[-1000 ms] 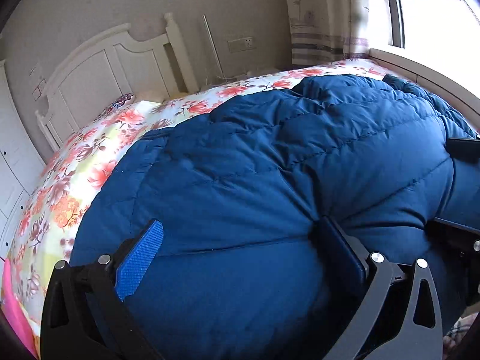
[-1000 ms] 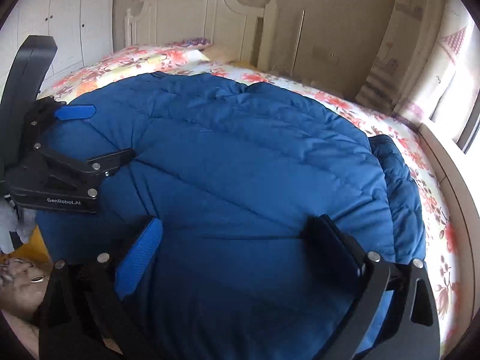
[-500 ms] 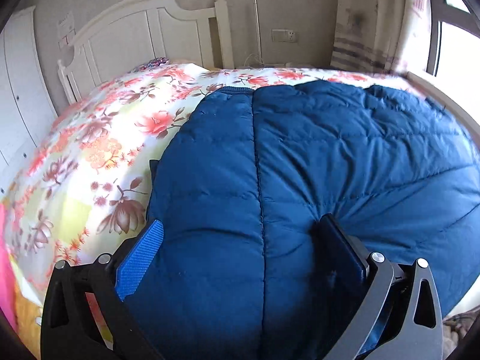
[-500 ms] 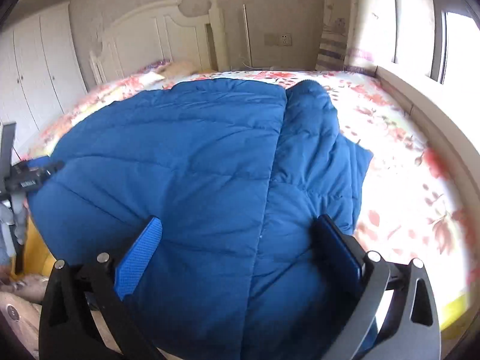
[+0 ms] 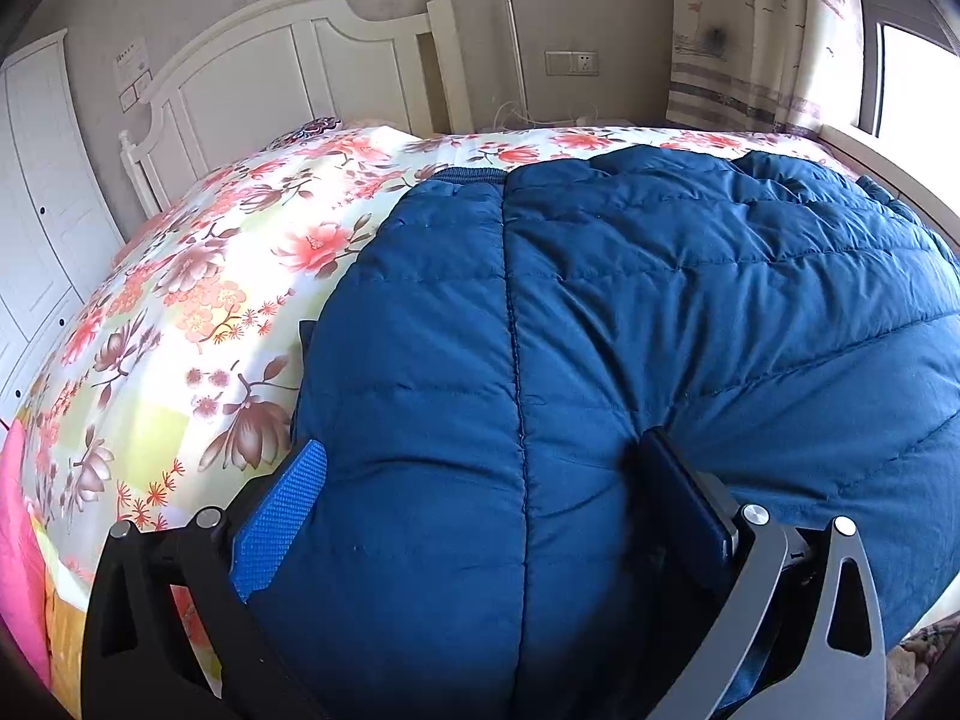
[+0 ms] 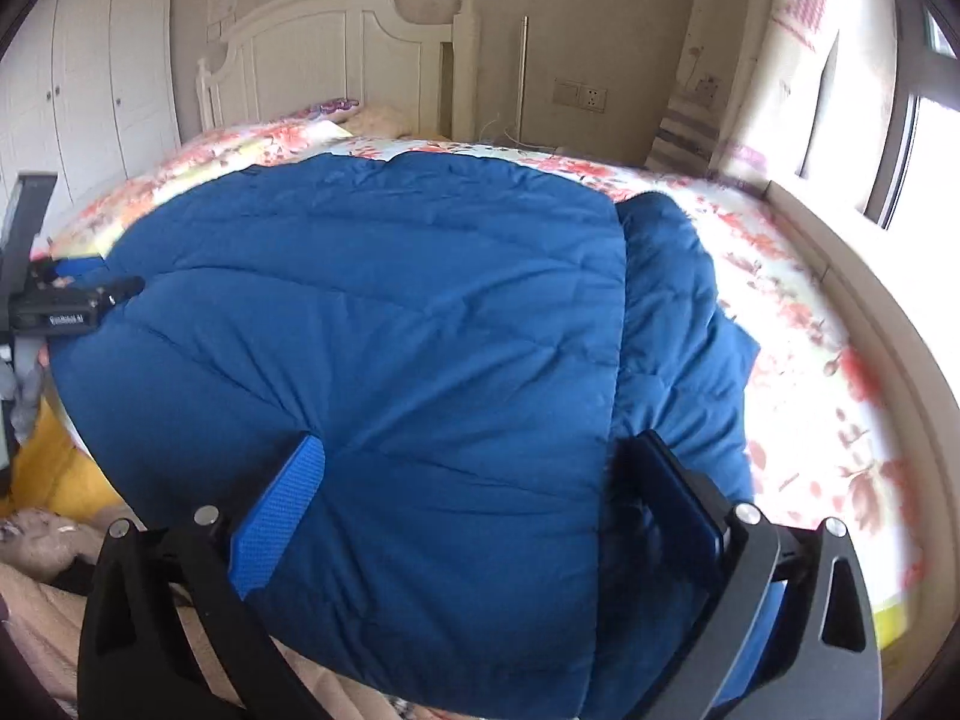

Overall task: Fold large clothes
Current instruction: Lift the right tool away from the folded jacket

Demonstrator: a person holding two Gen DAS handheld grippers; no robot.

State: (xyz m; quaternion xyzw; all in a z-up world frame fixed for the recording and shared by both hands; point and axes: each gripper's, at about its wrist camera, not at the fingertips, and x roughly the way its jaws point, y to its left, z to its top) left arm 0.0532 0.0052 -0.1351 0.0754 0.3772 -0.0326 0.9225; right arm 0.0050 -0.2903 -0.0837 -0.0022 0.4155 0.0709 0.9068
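Blue jacket (image 5: 630, 330) now flatter across bed (image 5: 198, 300)

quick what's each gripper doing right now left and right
Left gripper: fingers spread wide with the blue down jacket bunched between them, gripping it.
Right gripper: likewise, gripping the jacket's near edge.

Floral bed (image 5: 198, 300), blue down coat (image 5: 660, 312) on it

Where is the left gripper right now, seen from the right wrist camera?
At the far left edge, the left gripper sits at the blue jacket's left edge, over the near-left part of the floral bed.
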